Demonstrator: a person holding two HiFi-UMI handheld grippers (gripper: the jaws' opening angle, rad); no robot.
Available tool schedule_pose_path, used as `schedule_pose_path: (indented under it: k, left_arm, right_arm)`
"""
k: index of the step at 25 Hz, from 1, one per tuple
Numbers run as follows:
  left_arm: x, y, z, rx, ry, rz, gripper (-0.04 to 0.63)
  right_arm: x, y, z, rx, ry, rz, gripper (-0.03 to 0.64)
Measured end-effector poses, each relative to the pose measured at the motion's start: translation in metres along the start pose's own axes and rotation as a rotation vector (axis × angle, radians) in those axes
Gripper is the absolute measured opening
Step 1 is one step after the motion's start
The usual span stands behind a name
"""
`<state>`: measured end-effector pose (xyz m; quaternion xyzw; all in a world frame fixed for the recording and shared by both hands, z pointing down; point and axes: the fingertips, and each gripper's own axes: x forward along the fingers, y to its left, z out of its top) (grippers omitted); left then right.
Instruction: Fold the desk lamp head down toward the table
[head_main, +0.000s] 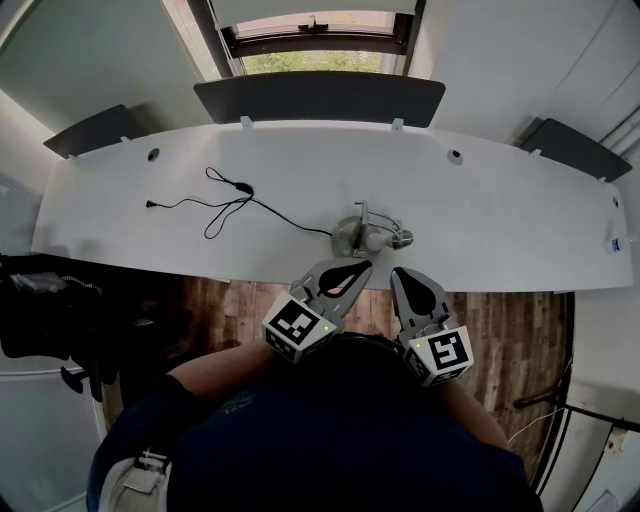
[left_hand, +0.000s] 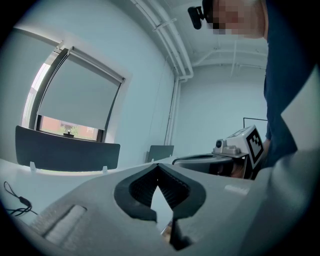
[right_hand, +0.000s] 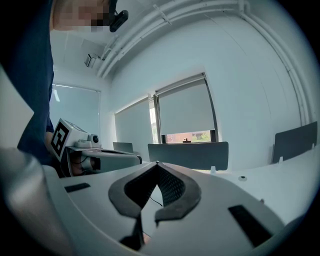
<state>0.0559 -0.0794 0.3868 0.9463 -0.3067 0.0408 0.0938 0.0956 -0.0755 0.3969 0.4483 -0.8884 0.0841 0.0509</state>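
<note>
Here the long white table (head_main: 500, 220) curves across the head view, its front edge running just ahead of both grippers, with wood floor (head_main: 510, 330) below that edge. The desk lamp (head_main: 362, 236) sits close to the front edge near the middle, a compact silvery shape; whether its head is already lowered cannot be told from above. To its left a thin black cable (head_main: 225, 200) loops over the bare top, and to its right the surface lies open out to the far end. Dark divider panels (head_main: 320, 98) line the back edge below a window (head_main: 315, 50). The left gripper (head_main: 356, 267) and the right gripper (head_main: 399, 271) hover side by side just short of the lamp, touching neither it nor the table. Only the gripper views show the jaws from behind: each pair is pressed together at the tips with nothing between. Each of those views also catches the other gripper alongside and the person's dark blue sleeve (left_hand: 290, 100), while neither shows the lamp. The left gripper view shows a bit of the cable at its lower left.
</note>
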Motion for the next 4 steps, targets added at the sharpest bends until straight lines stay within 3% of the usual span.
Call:
schedule_pose_path:
  k: [4]
  left_arm:
    - [-0.0017,-0.0008,-0.0016,0.005,-0.006,0.010,0.006]
  right_arm:
    - [-0.0022,0.0016,-0.0011,0.003,0.003,0.002,0.009]
